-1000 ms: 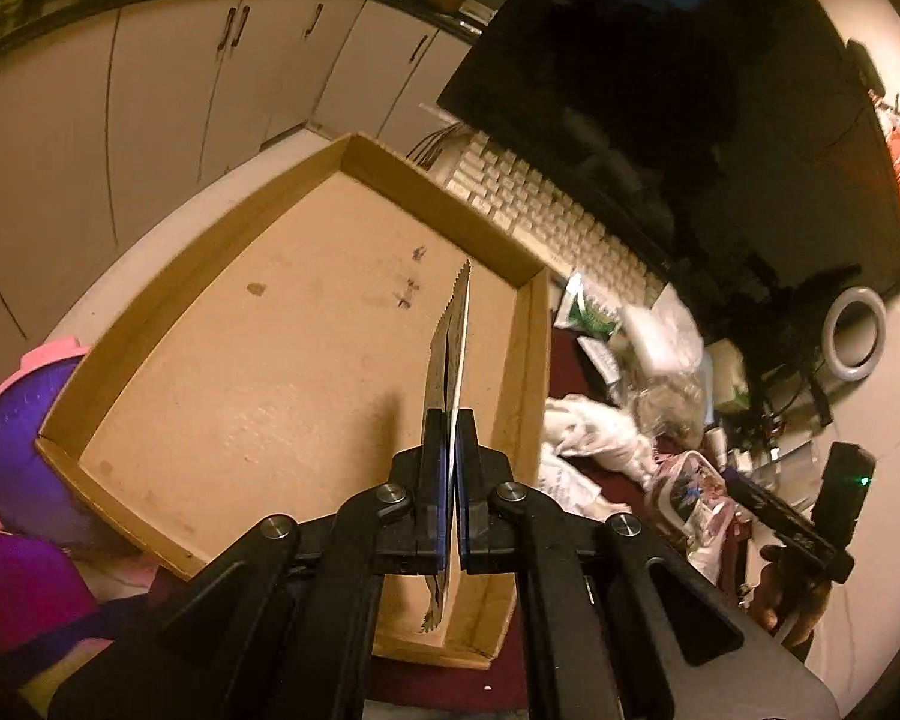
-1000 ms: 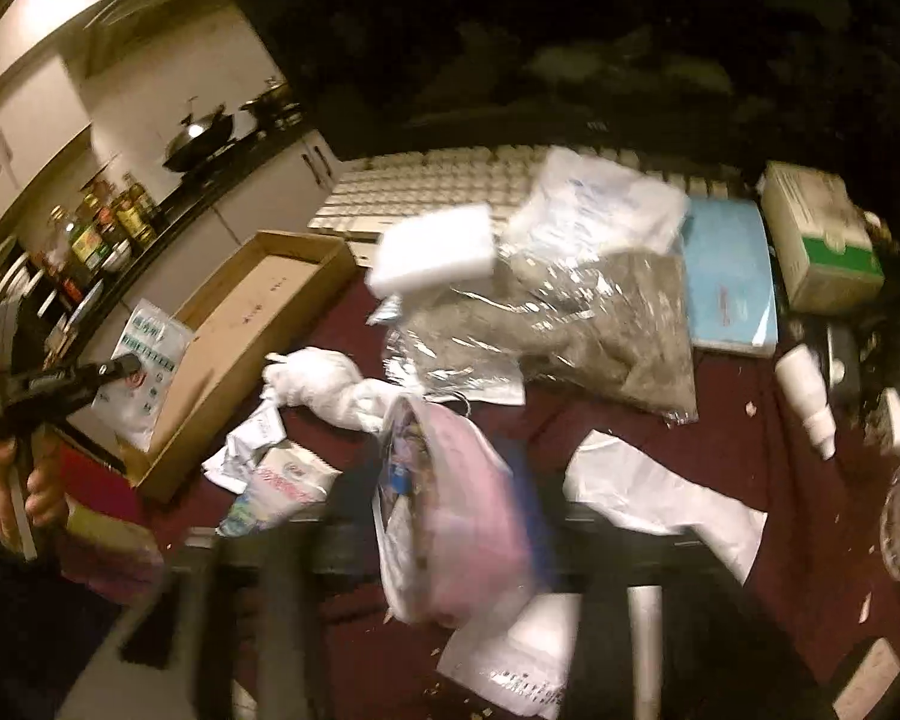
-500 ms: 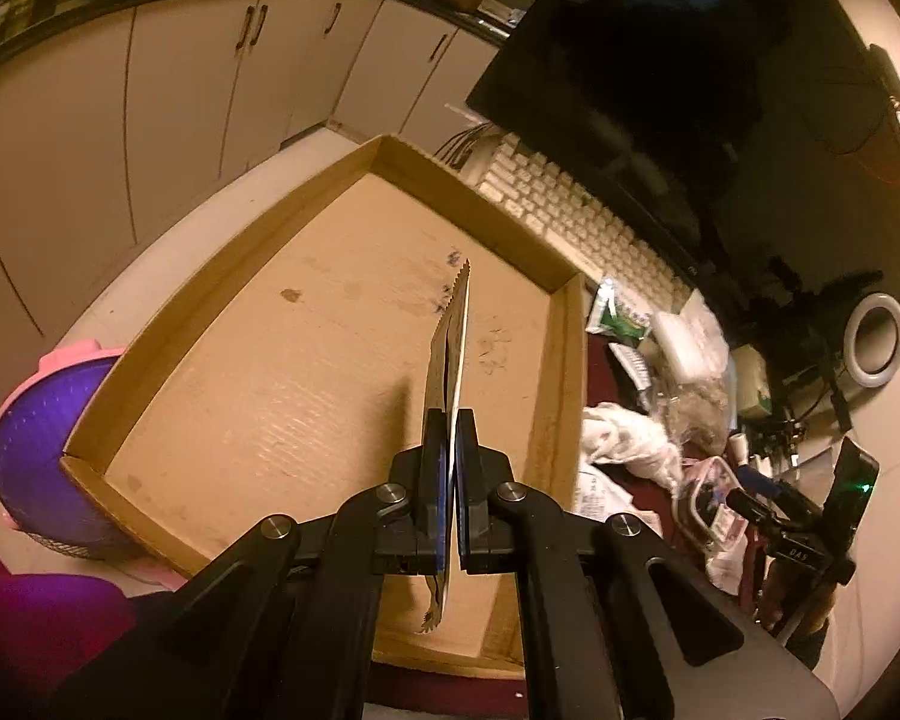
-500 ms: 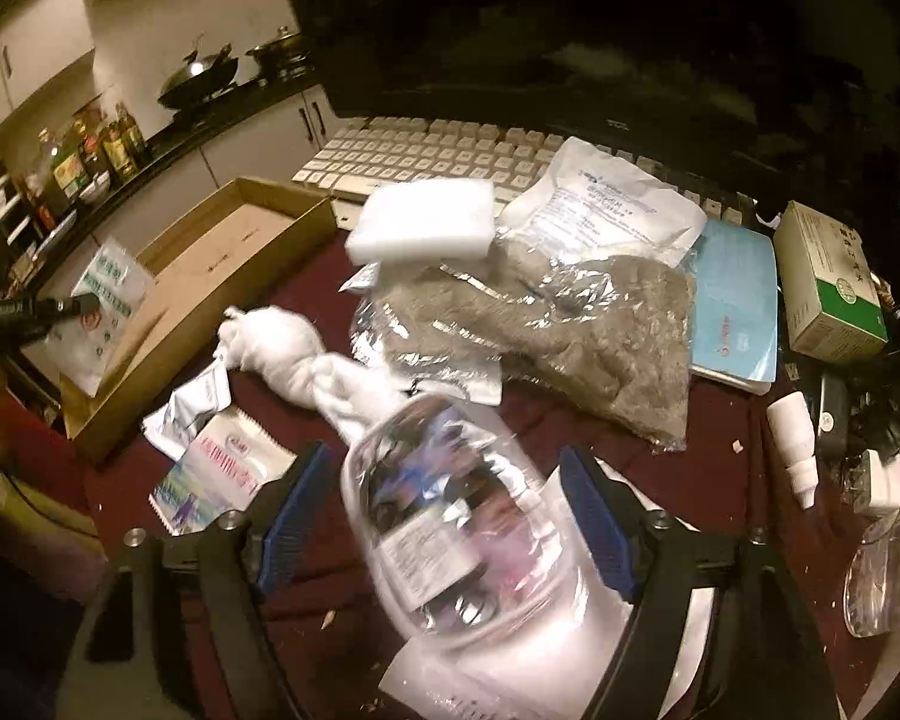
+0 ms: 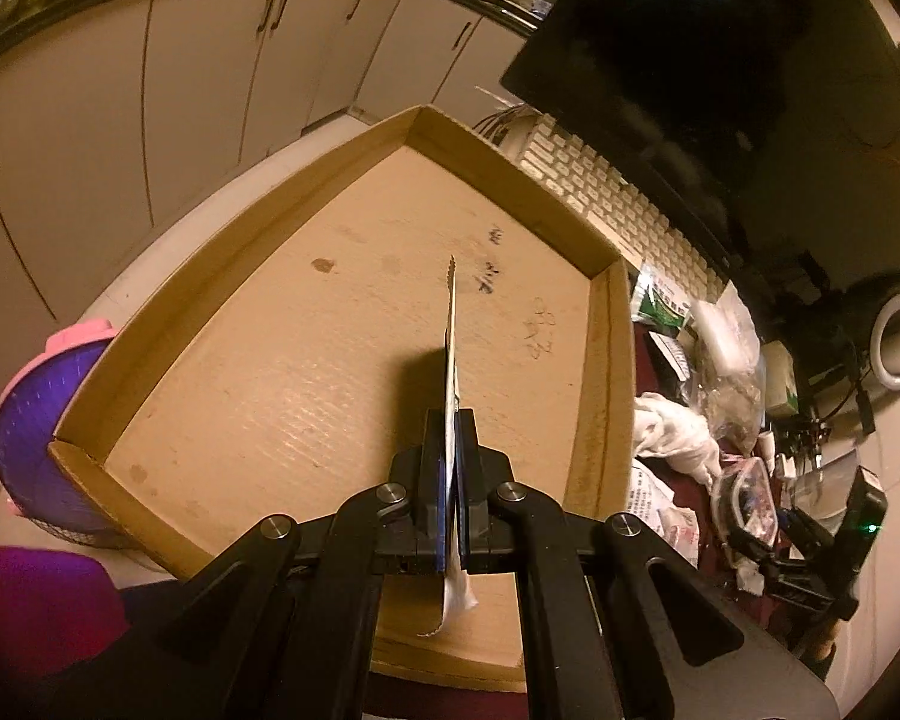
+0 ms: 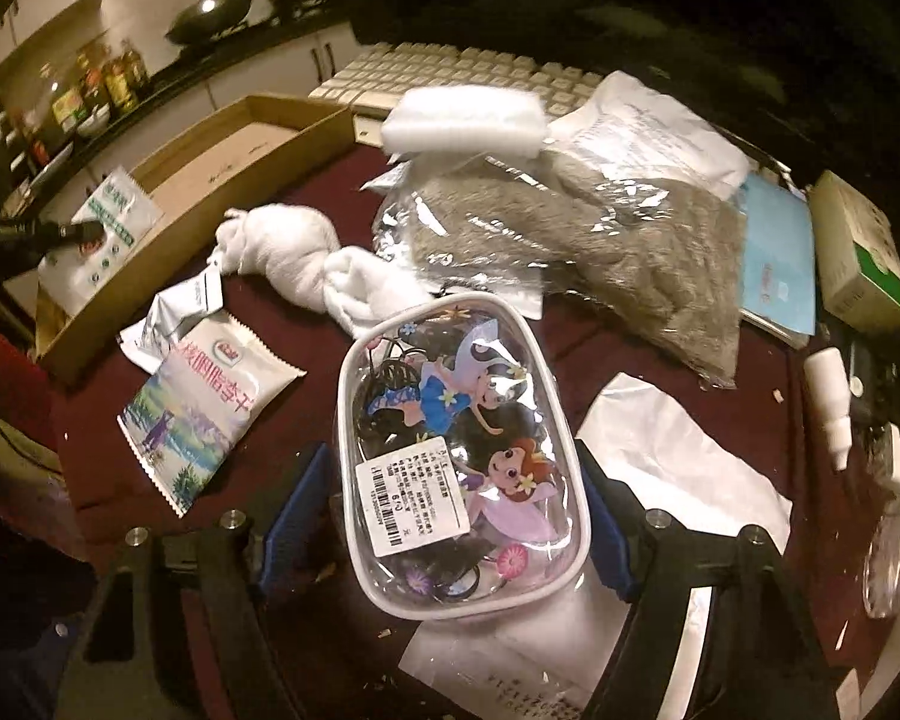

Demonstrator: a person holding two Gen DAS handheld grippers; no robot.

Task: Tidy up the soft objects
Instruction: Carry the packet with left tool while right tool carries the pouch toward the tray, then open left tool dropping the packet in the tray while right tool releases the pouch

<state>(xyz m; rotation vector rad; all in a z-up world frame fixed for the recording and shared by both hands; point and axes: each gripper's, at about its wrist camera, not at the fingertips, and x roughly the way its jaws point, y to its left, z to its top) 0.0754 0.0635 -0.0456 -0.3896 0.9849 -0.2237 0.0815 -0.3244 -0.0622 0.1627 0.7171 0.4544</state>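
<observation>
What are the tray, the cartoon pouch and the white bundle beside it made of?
Tray: plain brown cardboard, matte, by its fibrous floor, stains and folded walls. Cartoon pouch: likely clear glossy vinyl with white piping; contents and glare show through. White bundle: soft knotted cloth, matte, maybe a towel or socks.

Left hand-held gripper (image 5: 450, 480), sachet (image 5: 450, 360) pinched edge-on, above cardboard tray (image 5: 270, 360).

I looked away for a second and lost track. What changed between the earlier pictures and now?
The right gripper let go of the clear cartoon-printed zip pouch: its jaws have just been opening, and the pouch now lies flat on the dark red table between them. The left gripper stayed clamped on the flat white sachet, closer over the shallow cardboard tray. The tray stays empty.
</observation>
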